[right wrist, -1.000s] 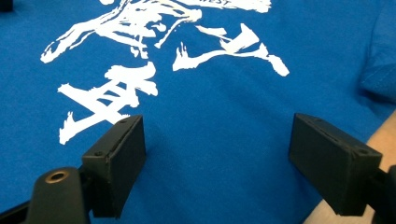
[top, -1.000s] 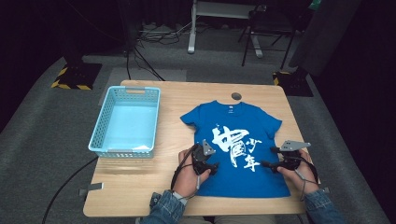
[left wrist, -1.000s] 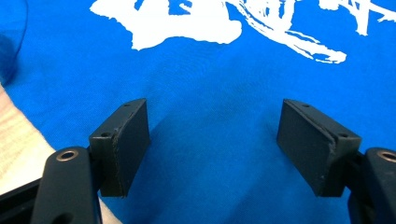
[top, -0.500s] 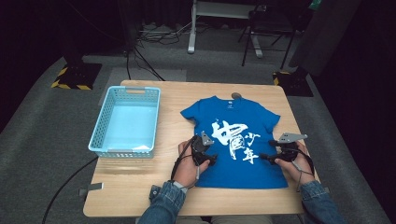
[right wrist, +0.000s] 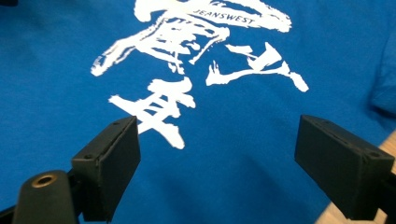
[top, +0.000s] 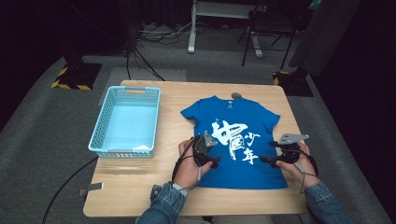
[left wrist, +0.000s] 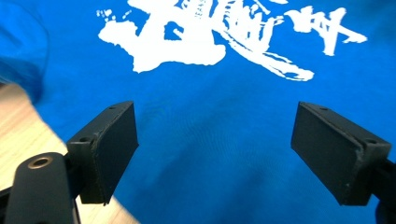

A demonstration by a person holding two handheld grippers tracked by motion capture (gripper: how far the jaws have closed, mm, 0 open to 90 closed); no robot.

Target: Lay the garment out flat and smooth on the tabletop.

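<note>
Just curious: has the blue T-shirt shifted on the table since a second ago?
Yes. The blue T-shirt has slid toward the table's far edge, its hem farther from the near edge.

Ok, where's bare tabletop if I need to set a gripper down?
Free: the wood strip between the light blue plastic basket and the blue printed T-shirt, and the near-left corner of the wooden table. The right half is crowded; the shirt nearly reaches that edge.
</note>
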